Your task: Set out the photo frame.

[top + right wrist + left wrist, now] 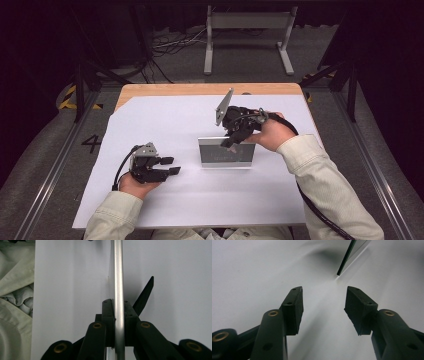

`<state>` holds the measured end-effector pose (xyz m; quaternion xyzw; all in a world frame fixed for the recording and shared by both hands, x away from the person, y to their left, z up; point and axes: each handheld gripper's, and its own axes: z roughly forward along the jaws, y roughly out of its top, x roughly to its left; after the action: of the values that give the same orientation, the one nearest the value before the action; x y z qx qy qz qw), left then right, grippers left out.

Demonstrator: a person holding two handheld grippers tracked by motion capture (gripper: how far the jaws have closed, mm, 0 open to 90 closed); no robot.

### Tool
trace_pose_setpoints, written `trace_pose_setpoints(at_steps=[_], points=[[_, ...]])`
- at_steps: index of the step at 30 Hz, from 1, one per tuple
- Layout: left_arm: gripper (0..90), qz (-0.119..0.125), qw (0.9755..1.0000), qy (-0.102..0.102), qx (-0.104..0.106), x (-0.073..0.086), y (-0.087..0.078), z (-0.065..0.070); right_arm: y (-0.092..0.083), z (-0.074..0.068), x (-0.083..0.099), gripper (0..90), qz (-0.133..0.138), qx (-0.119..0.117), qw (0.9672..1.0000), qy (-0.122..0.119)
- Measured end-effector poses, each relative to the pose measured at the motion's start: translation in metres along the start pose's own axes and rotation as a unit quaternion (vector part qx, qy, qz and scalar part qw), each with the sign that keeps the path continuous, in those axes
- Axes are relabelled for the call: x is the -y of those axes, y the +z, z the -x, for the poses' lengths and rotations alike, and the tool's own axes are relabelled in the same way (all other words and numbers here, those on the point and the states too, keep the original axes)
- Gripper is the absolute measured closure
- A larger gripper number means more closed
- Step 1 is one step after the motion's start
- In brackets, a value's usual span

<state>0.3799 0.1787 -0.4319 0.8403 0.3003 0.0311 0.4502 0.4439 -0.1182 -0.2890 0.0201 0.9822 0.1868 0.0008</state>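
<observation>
A silver-edged picture frame (226, 152) stands upright on the white paper sheet (165, 120), right of the middle. My right gripper (231, 141) comes down on its top edge from behind and is shut on it. In the right gripper view the frame's metal edge (117, 277) runs straight up between the two pads of the right gripper (117, 302), and a black back leg (145, 296) slants out to the right. My left gripper (172, 166) rests low on the paper left of the frame, open with nothing between its fingers. In its own view the left gripper (323, 293) points at the frame's corner (348, 256).
The paper covers most of the wooden table (200, 89). A grey metal stand (248, 22) and cables lie on the floor beyond the table's far edge. A pale sleeve (15, 277) shows at the left in the right gripper view.
</observation>
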Motion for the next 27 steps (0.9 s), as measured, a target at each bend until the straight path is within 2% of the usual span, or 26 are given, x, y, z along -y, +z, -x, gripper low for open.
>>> trace_pose_setpoints(at_steps=[6, 13, 18, 21, 24, 27], points=[[49.3, 0.0, 1.0, 0.0, 0.0, 0.0, 0.0, 0.0, 0.002, 0.003, 0.001, 83.8, -0.004, -0.003, 1.0, -0.007], [49.3, 0.0, 1.0, 0.001, 0.001, 0.0, 0.0, 0.0, 0.007, 0.008, 0.004, 83.6, -0.008, -0.001, 1.0, 0.003], [49.2, -0.001, 1.0, -0.001, 0.0, 0.0, 0.001, 0.0, 0.006, 0.013, 0.011, 83.0, -0.005, -0.008, 0.9999, 0.008], [49.2, -0.002, 1.0, -0.002, 0.001, 0.0, 0.001, 0.0, 0.005, 0.014, 0.013, 81.9, 0.007, -0.001, 0.9999, 0.008], [49.2, -0.003, 1.0, 0.0, 0.002, 0.0, 0.002, 0.001, 0.002, 0.013, 0.013, 80.1, 0.022, 0.017, 0.9996, -0.002], [49.2, -0.004, 1.0, 0.001, 0.003, 0.0, 0.002, 0.0, 0.002, 0.013, 0.013, 75.9, 0.026, 0.024, 0.9994, 0.006]])
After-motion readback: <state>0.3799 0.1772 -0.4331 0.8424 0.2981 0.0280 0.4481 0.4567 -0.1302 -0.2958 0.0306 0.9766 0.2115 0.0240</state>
